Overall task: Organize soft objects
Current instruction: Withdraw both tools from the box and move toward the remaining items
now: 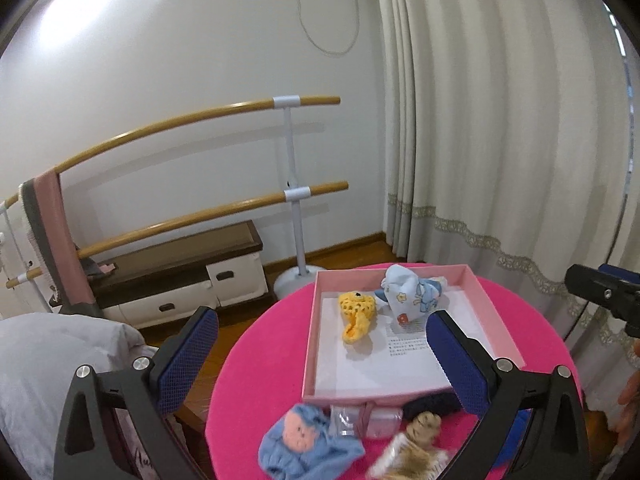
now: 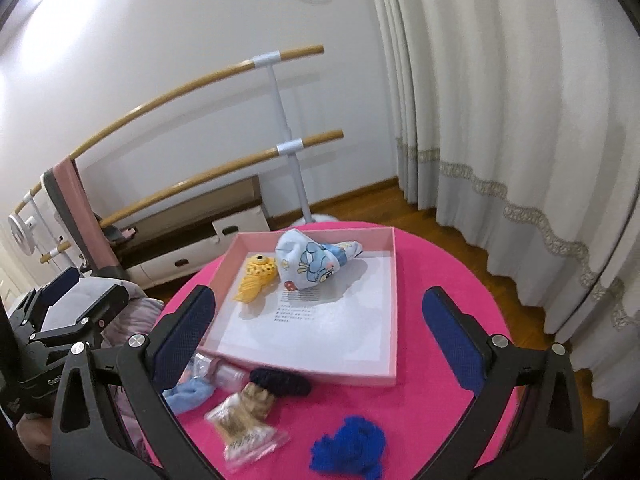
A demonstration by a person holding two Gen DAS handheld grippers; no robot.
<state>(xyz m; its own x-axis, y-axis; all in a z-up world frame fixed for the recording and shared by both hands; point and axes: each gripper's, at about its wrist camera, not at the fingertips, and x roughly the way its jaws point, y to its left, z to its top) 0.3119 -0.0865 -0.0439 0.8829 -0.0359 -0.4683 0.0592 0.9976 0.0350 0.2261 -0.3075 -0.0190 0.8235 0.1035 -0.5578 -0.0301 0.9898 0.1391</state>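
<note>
A shallow pink box sits on the round pink table. Inside it lie a yellow knitted toy and a light blue printed cloth. In front of the box lie a blue plush with a pink face, a tan item in a clear bag, a dark knitted piece and a bright blue yarn piece. My left gripper and right gripper hang open and empty above the table's near side.
A double wooden barre on a white stand has a pink-grey cloth draped over it. Behind it is a low bench with drawers. Cream curtains hang on the right. Grey bedding lies at the left.
</note>
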